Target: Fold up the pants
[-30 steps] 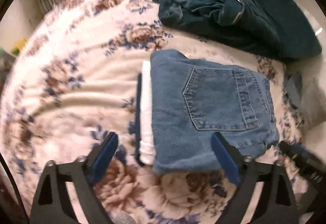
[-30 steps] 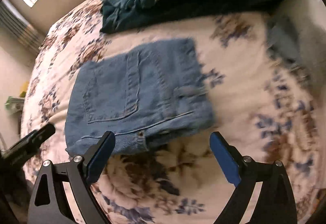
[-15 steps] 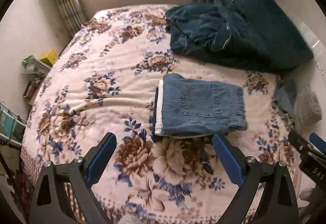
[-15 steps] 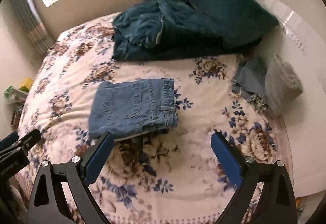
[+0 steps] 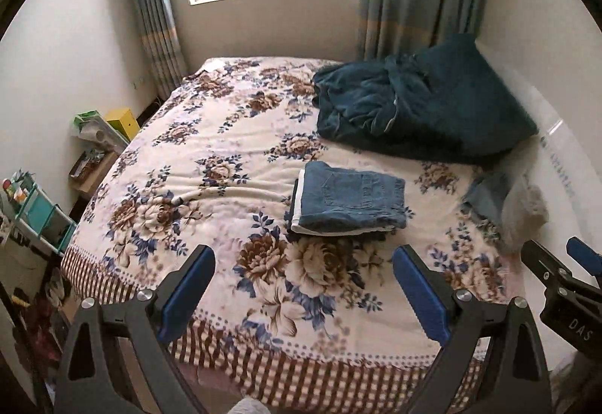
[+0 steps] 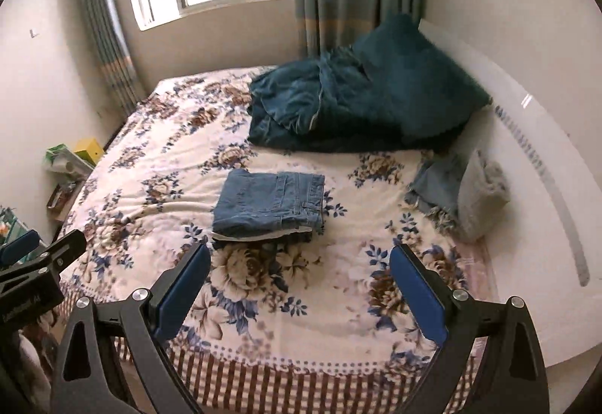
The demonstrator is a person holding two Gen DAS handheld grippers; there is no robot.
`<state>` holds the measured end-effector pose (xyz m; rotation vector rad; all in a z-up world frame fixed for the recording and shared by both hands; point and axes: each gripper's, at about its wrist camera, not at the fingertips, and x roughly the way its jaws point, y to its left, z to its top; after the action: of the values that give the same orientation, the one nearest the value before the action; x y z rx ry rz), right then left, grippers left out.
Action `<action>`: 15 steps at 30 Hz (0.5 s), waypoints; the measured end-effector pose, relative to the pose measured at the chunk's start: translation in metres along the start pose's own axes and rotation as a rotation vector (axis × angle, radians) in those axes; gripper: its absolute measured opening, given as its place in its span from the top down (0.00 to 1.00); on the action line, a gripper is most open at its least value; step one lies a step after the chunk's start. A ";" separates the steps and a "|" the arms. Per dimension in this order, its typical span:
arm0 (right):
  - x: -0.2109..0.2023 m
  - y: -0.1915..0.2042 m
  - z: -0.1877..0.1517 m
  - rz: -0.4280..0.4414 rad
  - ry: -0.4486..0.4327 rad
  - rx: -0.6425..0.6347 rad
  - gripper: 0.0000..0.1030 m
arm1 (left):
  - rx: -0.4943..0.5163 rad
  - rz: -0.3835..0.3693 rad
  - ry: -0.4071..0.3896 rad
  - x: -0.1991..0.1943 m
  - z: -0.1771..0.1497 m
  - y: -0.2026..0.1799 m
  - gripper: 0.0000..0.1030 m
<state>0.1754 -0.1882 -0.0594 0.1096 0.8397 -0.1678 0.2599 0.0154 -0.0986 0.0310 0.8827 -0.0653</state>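
The blue jeans [image 5: 351, 197] lie folded in a flat rectangle on top of a small stack of folded clothes, a white and a dark layer showing beneath, on the floral bedspread [image 5: 210, 188]. They also show in the right wrist view [image 6: 269, 203]. My left gripper [image 5: 304, 291] is open and empty, held well back above the bed's near edge. My right gripper [image 6: 299, 288] is open and empty, also held back from the stack. Each gripper shows at the edge of the other's view.
A dark teal quilt and pillow [image 5: 417, 109] are heaped at the far right of the bed. A light denim piece and grey cloth [image 6: 462, 196] lie by the white headboard [image 6: 534, 158]. A shelf with clutter [image 5: 34, 218] stands left of the bed.
Both grippers have pulled far back and up from the folded jeans, so the whole bed and window now show. The jeans stack has stayed in place.
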 end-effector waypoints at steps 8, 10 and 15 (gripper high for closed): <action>-0.109 0.004 -0.015 0.017 -0.059 -0.008 0.05 | 0.028 -0.005 -0.074 -0.082 -0.013 0.006 0.06; -0.130 0.006 -0.018 0.018 -0.080 -0.014 0.05 | 0.046 -0.007 -0.086 -0.096 -0.017 0.005 0.06; -0.169 0.012 -0.026 0.025 -0.103 -0.018 0.05 | 0.062 -0.022 -0.095 -0.118 -0.026 0.008 0.06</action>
<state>0.0478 -0.1541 0.0501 0.0937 0.7367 -0.1407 0.1657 0.0303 -0.0237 0.0757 0.7856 -0.1139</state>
